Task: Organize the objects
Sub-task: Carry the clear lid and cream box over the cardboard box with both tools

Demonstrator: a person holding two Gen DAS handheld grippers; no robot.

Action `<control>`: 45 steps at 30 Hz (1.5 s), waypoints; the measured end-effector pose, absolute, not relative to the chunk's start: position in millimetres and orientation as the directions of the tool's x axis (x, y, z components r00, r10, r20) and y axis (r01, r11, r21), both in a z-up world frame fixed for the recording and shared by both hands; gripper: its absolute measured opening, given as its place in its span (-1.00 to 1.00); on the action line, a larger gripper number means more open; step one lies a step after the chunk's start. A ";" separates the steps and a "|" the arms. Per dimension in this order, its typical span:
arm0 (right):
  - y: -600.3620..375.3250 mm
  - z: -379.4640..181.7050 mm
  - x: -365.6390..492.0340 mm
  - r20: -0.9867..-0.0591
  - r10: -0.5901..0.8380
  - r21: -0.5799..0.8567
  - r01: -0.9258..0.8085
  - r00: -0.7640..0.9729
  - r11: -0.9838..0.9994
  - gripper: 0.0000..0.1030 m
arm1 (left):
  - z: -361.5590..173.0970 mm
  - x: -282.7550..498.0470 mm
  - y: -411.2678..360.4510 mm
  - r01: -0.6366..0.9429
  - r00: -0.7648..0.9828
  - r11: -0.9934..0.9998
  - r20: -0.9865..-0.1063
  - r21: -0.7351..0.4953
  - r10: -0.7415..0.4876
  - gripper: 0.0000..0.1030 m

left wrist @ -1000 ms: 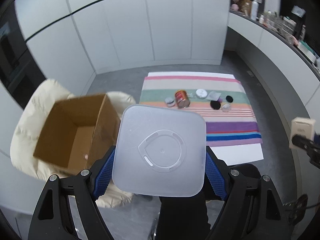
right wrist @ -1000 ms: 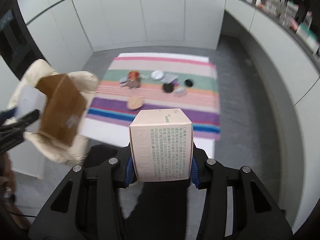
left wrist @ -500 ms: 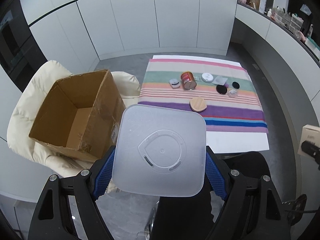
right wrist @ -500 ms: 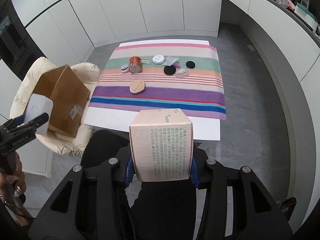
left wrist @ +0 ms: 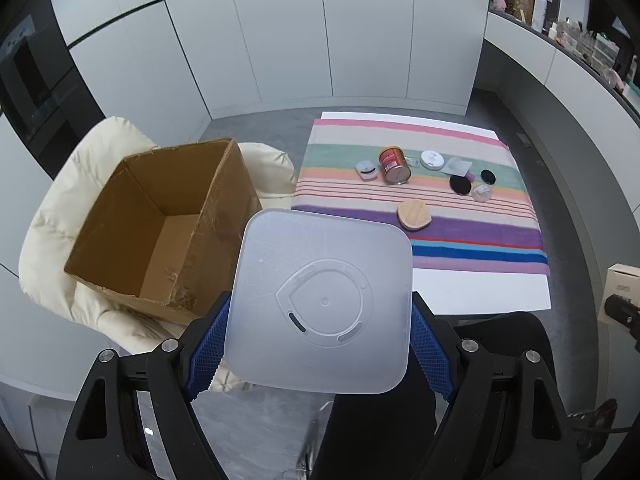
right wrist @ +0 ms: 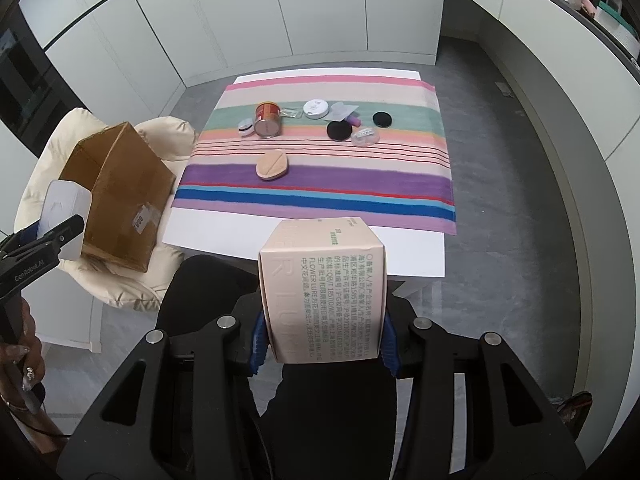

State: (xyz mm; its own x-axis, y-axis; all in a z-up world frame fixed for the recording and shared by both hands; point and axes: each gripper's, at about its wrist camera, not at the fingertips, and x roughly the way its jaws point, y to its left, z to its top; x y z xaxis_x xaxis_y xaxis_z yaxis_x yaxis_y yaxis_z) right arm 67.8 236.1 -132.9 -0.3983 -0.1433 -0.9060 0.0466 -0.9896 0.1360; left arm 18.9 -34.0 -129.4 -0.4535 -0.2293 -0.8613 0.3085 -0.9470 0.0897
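Observation:
My left gripper [left wrist: 320, 344] is shut on a frosted square plastic container [left wrist: 320, 300], held in the air just right of an open, empty cardboard box [left wrist: 160, 220] that sits on a cream chair. My right gripper [right wrist: 322, 340] is shut on a pale pink printed carton [right wrist: 324, 292], held above the near edge of the white table [right wrist: 312, 248]. On the striped cloth [right wrist: 320, 184] lie a red can [right wrist: 267, 120], a wooden lid [right wrist: 272, 165], a white round tin [right wrist: 316, 109], black discs [right wrist: 339, 130] and small clear cases.
The cream padded chair [left wrist: 56, 208] stands left of the table. White cabinets ring the room. A counter with bottles [left wrist: 560, 28] runs along the right wall. The person's dark trousers [right wrist: 224, 288] are below both grippers.
Both grippers have drawn back and up from the table with their loads. The box and the whole cloth now show more fully in both views.

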 end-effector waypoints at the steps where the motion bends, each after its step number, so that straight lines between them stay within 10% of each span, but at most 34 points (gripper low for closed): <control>1: 234.2 -133.9 66.4 -0.907 -0.146 0.138 0.049 -0.395 -0.989 -0.10 | -130.0 19.0 -36.5 0.309 -0.454 -0.948 -0.864 0.078 -0.219 0.60; 45: -120.4 -111.9 53.7 -0.896 -0.370 0.109 0.688 -0.244 -0.718 -0.10 | -138.9 162.5 -247.4 0.698 -0.360 -0.716 -0.863 0.003 -0.355 0.61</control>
State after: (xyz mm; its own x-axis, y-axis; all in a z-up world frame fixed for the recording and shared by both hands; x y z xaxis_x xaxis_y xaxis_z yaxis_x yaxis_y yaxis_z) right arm 53.7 -120.4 -111.9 -0.2443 -0.3704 -0.8962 0.6879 -0.7176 0.1091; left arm 162.5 -247.4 -138.9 -0.3600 -0.3550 -0.8628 0.6981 -0.7160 0.0033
